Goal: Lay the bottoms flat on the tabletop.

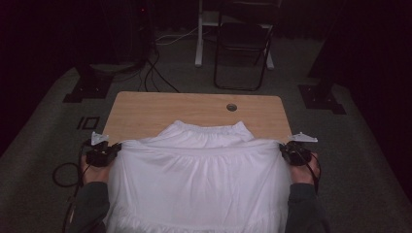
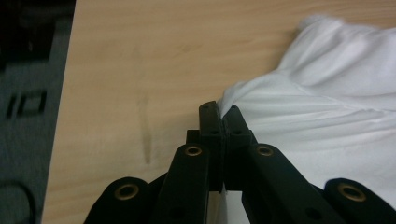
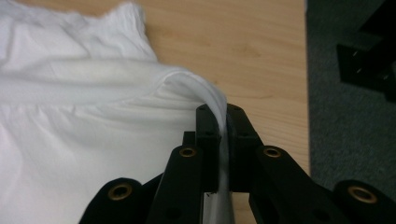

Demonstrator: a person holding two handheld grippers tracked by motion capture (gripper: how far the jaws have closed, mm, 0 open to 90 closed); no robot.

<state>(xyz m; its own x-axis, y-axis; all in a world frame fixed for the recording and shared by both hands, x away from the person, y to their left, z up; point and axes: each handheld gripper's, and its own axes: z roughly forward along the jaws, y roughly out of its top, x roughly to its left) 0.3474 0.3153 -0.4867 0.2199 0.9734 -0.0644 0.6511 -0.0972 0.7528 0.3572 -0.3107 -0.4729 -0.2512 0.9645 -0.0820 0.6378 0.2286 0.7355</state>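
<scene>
Both the left hand-held gripper (image 2: 223,112) and right hand-held gripper (image 3: 219,114) pinch the soft, limp white gathered-cotton skirt (image 1: 199,170) at opposite fold edges, likely the best holds, over the light wooden desk (image 1: 145,111).

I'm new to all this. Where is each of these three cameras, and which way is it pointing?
High view: above the person's side, looking forward and down at the wooden table; forearms, left claw and right claw show.
Left gripper view: on the left claw, looking along its jaws, shut on the white garment.
Right gripper view: on the right claw, likewise.
All share garment and table.
</scene>
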